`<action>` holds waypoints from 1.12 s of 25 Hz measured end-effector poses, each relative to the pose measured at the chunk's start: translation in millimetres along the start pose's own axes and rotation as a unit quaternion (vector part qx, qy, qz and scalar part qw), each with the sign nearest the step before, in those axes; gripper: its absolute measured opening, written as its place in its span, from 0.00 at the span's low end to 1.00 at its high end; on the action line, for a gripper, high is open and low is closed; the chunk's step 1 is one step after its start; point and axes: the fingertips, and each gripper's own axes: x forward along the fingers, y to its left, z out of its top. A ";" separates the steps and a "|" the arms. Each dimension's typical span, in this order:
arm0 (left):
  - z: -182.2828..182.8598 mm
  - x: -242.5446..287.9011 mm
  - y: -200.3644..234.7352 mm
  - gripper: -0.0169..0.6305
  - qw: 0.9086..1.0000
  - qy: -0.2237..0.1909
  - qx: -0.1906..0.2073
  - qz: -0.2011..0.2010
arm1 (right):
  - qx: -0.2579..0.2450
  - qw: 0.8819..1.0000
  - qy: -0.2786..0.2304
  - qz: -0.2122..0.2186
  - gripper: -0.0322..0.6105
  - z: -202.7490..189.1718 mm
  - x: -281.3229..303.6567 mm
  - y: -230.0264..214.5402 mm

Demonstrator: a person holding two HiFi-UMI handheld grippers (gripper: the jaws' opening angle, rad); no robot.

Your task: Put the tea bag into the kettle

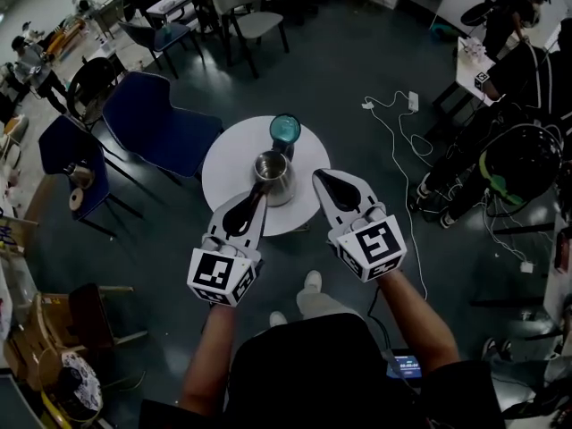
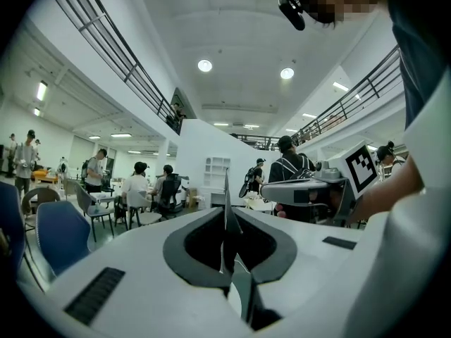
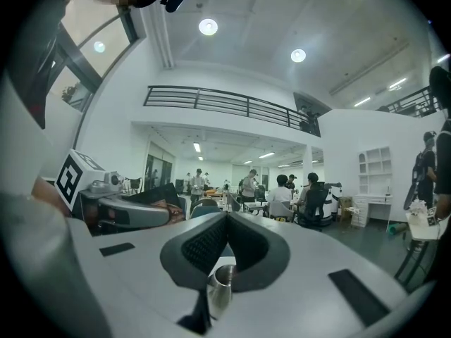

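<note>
A steel kettle [image 1: 273, 175] stands open-topped on a small round white table [image 1: 223, 164], and a teal round lid [image 1: 285, 130] lies just behind it. My left gripper [image 1: 256, 197] has its tip at the kettle's near left side. In the left gripper view its jaws [image 2: 227, 217] are shut on a thin flat thing seen edge-on, apparently the tea bag [image 2: 225, 192], which sticks up between the pads. My right gripper [image 1: 320, 179] is to the right of the kettle, shut with nothing in it [image 3: 227, 220]. Below its pads shows the kettle's rim [image 3: 220, 291].
Blue chairs [image 1: 152, 119] stand left of the table, with more chairs and tables behind. White cables and a power strip [image 1: 393, 123] lie on the floor at the right, near a seated person [image 1: 518, 164]. The person's shoes [image 1: 310, 284] show under the table's near edge.
</note>
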 end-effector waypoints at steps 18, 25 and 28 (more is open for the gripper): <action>-35.5 82.2 42.2 0.07 0.997 0.056 0.023 0.040 | 0.011 0.999 0.017 0.037 0.08 -24.7 50.0 -57.5; -63.1 121.7 56.1 0.07 0.993 0.105 0.036 0.043 | 0.019 0.998 0.029 0.058 0.08 -43.0 60.1 -74.8; -72.4 138.0 59.9 0.07 0.991 0.119 0.036 0.053 | 0.025 0.997 0.034 0.064 0.08 -52.3 59.8 -88.8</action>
